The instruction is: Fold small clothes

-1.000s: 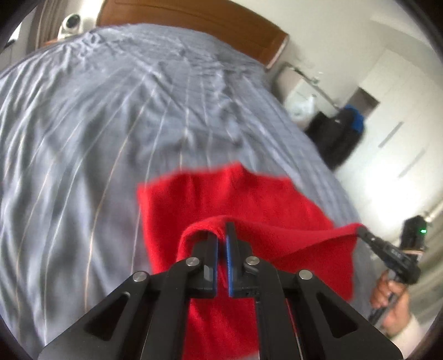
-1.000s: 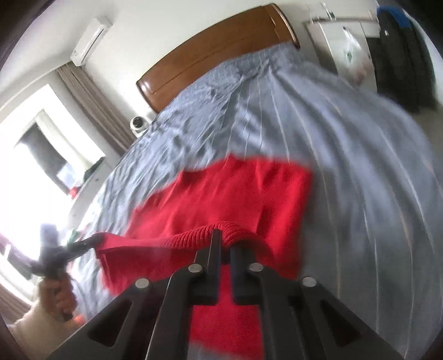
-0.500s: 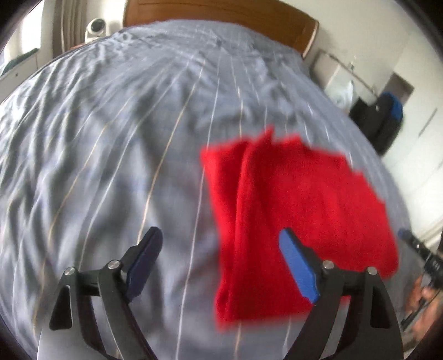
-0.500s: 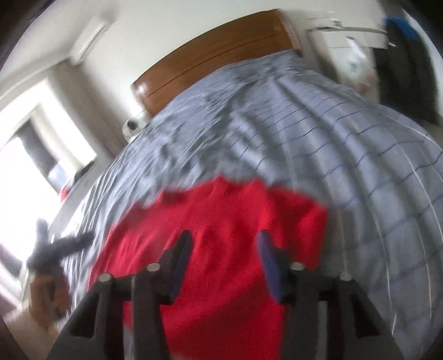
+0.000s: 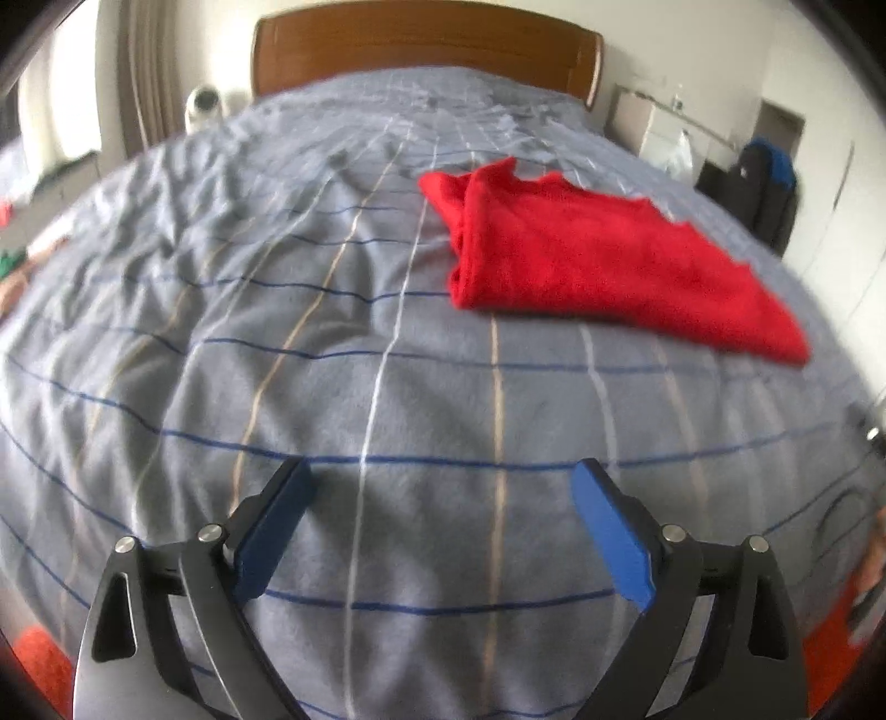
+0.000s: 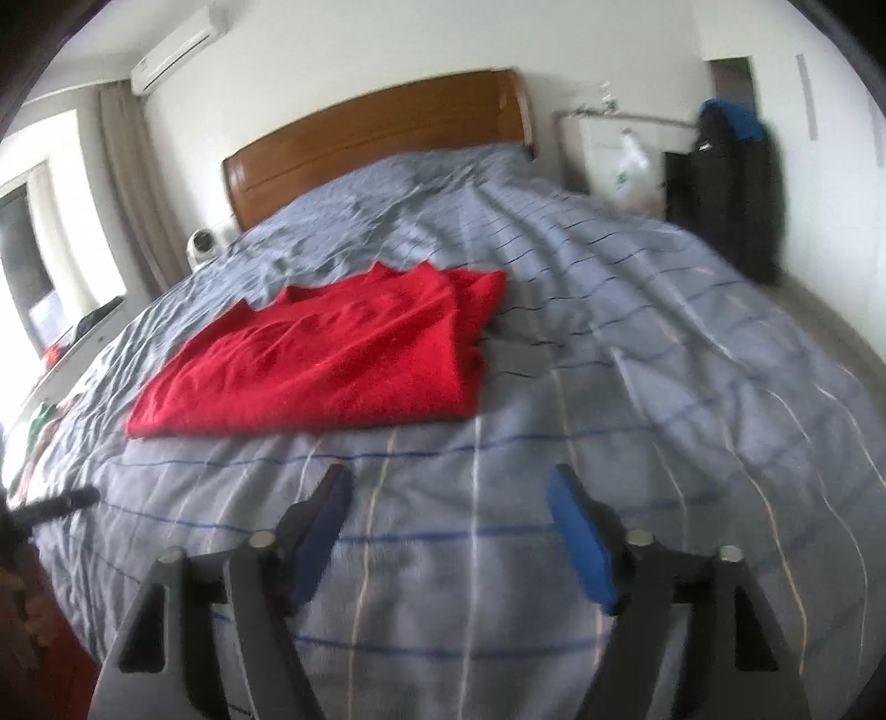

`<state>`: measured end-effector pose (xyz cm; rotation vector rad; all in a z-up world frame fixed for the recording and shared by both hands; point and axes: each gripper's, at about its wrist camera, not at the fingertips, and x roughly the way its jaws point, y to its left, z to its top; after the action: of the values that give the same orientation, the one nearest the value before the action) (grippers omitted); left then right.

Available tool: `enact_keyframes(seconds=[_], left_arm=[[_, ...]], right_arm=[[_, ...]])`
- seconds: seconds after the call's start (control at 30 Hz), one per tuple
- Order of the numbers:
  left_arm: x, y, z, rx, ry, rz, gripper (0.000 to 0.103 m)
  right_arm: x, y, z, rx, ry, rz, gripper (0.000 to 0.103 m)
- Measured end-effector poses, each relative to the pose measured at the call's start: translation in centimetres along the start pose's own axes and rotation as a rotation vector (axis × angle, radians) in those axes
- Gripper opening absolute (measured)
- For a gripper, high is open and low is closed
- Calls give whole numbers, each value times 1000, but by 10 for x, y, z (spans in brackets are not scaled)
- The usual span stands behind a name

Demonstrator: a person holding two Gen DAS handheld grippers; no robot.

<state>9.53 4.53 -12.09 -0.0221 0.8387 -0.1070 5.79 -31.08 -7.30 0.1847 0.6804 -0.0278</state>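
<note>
A red knitted garment lies folded flat on the grey striped bedspread. It also shows in the right wrist view, to the upper left. My left gripper is open and empty, pulled back above the bedspread, with the garment ahead to its right. My right gripper is open and empty, back from the garment's near edge. The tip of the left gripper shows at the left edge of the right wrist view.
A wooden headboard stands at the far end of the bed. A white cabinet and a dark bag stand to the right of the bed. A small white device sits at the far left.
Both grippers were shut on the red garment's raised edge a second ago. They opened, let it drop folded onto the bed, and pulled back from it.
</note>
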Motion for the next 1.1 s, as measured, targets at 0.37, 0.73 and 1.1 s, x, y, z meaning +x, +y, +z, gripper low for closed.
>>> enact_keyframes(seconds=[0.37,0.73,1.1], left_arm=[[6,2,-17,16,-34,31,103],[6,-4,-20,35,-47,54,103],[7,-5,-20,38,-44,51,103]], right_arm=[[29,1,-31,-70,92,-61,92],[32,6,-37,-102,67,-67,97],[32,7,-37,-102,66,-67,98]])
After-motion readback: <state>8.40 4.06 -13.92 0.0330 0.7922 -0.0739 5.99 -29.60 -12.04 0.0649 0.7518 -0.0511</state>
